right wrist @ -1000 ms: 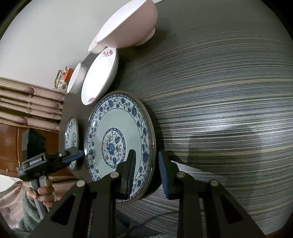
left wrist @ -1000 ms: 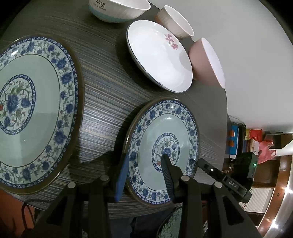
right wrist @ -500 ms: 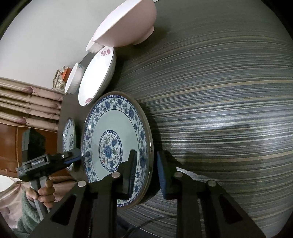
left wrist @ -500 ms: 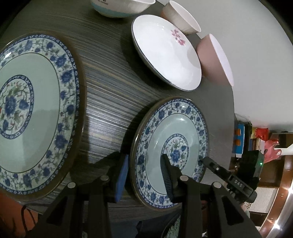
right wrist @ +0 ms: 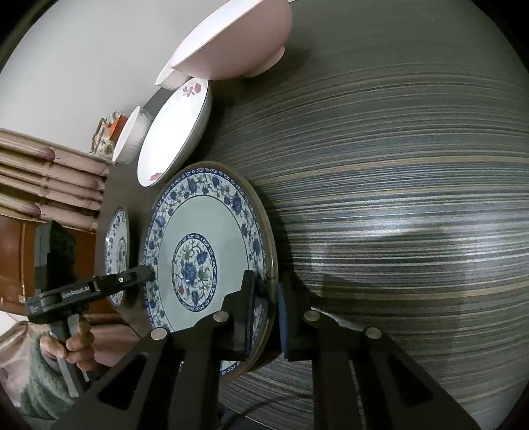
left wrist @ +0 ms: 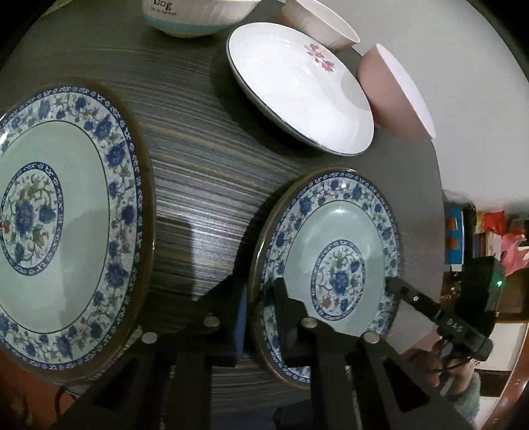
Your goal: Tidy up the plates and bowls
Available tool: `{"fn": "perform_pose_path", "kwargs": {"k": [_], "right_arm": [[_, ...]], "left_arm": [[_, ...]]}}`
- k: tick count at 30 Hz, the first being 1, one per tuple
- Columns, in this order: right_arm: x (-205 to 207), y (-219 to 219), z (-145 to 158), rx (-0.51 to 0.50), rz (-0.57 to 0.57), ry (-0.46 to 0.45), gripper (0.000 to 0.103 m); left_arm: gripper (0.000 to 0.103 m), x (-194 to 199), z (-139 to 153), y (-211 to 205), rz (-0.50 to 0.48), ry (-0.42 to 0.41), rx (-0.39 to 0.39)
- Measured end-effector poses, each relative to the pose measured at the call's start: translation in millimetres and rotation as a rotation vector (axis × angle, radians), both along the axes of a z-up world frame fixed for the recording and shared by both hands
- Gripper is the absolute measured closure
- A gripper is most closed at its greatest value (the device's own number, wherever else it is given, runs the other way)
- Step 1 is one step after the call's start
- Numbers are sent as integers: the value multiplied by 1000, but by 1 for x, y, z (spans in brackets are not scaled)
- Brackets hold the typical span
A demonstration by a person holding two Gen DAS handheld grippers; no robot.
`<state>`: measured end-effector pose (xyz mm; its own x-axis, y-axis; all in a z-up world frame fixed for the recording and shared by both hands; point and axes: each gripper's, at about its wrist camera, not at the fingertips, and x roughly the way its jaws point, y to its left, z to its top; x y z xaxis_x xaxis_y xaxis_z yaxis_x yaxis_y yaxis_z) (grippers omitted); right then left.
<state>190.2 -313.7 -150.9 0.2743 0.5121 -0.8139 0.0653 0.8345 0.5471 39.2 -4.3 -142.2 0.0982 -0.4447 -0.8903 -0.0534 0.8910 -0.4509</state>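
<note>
Blue-patterned small porcelain plate (left wrist: 334, 261): my left gripper (left wrist: 261, 317) clamps its rim; my right gripper (right wrist: 266, 314) clamps the large blue-patterned plate (right wrist: 205, 244) beside it.

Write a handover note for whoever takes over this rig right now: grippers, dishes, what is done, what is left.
Left gripper: jaws either side of the smaller blue floral plate rim; cannot tell if clamped.
Right gripper: jaws astride the opposite rim of the same plate; same doubt.
Larger blue floral plate lies beside it on the table. White flowered plate, pink bowl, lettered bowl and white bowl sit behind.
Done: nothing stacked.
Left: probably set the smaller plate on the larger, then gather the bowls.
</note>
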Motion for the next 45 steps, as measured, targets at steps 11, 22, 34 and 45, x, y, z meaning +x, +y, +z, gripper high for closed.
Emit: {"fn": "perform_pose_path", "kwargs": {"k": [11, 22, 34, 45], "right_arm": [[-9, 9, 23, 10, -8, -32, 90], [6, 53, 53, 17, 55, -91, 90], [59, 176, 63, 18, 232, -108, 90], [80, 241, 40, -24, 299, -50, 90]], "left_arm": [[90, -15, 27, 12, -6, -60, 4], [90, -17, 64, 68, 66, -130, 6], [89, -30, 72, 187, 275, -151, 57], [87, -35, 40, 240, 367, -91, 66]]}}
